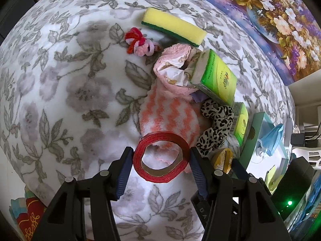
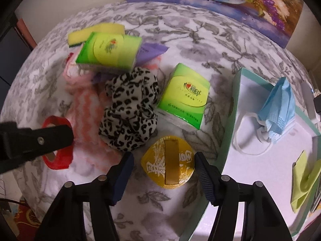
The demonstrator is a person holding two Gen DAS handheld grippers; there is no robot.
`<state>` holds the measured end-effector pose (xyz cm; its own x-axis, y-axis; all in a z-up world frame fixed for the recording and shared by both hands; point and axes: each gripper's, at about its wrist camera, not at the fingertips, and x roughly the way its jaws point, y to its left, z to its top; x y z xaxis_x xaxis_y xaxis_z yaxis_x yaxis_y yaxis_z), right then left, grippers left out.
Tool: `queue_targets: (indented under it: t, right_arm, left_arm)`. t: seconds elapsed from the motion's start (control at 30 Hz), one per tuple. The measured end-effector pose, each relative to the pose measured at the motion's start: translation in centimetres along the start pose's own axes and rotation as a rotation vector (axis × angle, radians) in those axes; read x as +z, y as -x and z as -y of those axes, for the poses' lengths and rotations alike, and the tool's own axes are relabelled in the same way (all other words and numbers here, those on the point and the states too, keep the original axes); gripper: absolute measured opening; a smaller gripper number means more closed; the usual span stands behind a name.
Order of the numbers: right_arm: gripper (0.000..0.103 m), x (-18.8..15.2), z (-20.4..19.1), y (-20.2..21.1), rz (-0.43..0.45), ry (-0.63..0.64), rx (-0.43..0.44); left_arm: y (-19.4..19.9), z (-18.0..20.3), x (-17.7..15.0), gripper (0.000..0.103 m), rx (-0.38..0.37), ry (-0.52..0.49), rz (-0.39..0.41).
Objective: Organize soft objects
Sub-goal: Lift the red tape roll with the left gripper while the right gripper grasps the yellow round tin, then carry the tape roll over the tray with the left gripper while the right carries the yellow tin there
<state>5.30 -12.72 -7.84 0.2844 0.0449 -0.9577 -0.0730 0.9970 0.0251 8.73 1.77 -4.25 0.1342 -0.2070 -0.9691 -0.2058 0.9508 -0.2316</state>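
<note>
My left gripper (image 1: 161, 160) has its fingers on both sides of a red ribbon roll (image 1: 160, 156), touching it. The roll is tilted over a pink and orange striped sock (image 1: 168, 118). My right gripper (image 2: 163, 172) is open around a gold round badge (image 2: 170, 160) lying on the floral blanket. A leopard scrunchie (image 2: 128, 112) lies just beyond it. Two green tissue packs (image 2: 184, 98) (image 2: 109, 50), a yellow sponge (image 1: 173, 26), a red and pink pipe-cleaner bow (image 1: 138, 42) and a pink cloth (image 1: 172, 64) lie in the pile.
An open teal box (image 2: 228, 120) at the right holds a blue face mask (image 2: 276, 108) and a yellow-green cloth (image 2: 303, 182). A flower painting (image 2: 220, 2) stands behind the blanket. The left gripper's arm (image 2: 30, 138) shows at the left of the right wrist view.
</note>
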Motion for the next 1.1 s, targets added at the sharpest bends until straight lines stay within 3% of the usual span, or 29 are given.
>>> queue_targets:
  t: [0.2, 0.47, 1.1]
  right_arm:
    - [0.065, -0.1, 0.3, 0.3, 0.007, -0.027, 0.033]
    - [0.056, -0.3, 0.1, -0.3, -0.007, -0.018, -0.01]
    - [0.054, -0.5, -0.1, -1.0, 0.007, -0.036, -0.012]
  left_arm:
    - [-0.1, 0.0, 0.1, 0.058, 0.004, -0.002, -0.002]
    - [-0.6, 0.0, 0.1, 0.058, 0.01, -0.006, -0.01]
    - [-0.5, 0.4, 0.1, 0.058, 0.019, -0.024, 0.002]
